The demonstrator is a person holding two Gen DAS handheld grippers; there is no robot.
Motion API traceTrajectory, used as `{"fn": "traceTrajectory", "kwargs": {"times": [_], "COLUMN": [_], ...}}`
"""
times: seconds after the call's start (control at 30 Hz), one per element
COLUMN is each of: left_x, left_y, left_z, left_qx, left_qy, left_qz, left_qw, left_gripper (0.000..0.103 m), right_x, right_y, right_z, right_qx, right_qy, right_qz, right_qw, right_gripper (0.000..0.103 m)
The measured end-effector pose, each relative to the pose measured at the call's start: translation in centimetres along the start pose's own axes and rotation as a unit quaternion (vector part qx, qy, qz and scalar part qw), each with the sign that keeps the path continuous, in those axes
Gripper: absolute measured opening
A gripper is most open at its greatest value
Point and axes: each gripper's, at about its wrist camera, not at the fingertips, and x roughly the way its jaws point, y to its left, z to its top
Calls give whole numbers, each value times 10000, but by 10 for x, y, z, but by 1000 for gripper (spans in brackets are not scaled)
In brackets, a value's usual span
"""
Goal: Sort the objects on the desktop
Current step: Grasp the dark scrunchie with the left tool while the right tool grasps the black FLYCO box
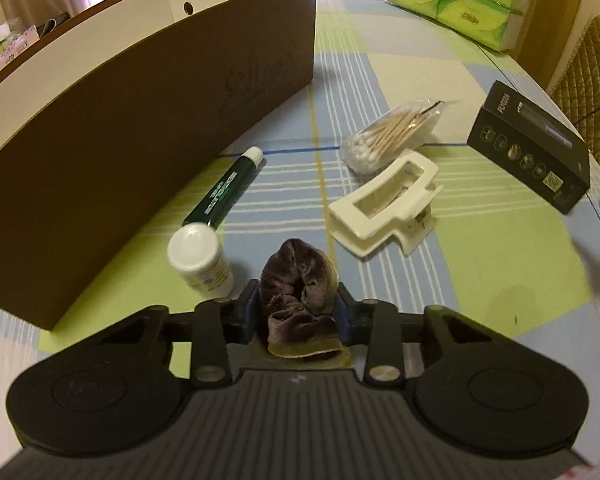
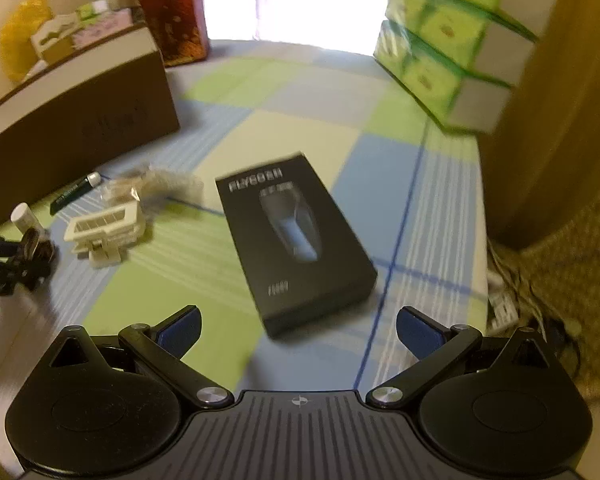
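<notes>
Left gripper (image 1: pixel 298 304) pinches what looks like a scrunchie (image 1: pixel 296 280) — lift straight; right gripper (image 2: pixel 298 330), fingers wide, should straddle the black box (image 2: pixel 296 240) ahead.

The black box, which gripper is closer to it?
Right. The right gripper hovers open just before the black box; the left gripper is far across the table.

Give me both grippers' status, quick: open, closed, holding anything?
Left gripper: jaws closed on the purple scrunchie.
Right gripper: jaws open, empty, above the black box.
</notes>
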Motion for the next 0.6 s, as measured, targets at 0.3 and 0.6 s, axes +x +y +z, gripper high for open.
{"fn": "traceTrajectory", "kwargs": {"times": [0.3,0.6], "left_x": [-21,-35], "left_y": [26,59], "left_z": [-27,-45], "left_qx": [-338,-915], "left_qy": [254,340], "left_qz": [17,404], "left_qw": [9991,9944], "left_gripper": [27,27], "right_x": [42,79], "right_y": [-9,-8], "right_z": [34,53], "right_qx": [-748,-1001], "right_qy": [112,511], "right_qz": [417,495], "right_qw": [9963,9924], "right_gripper": [101,101]}}
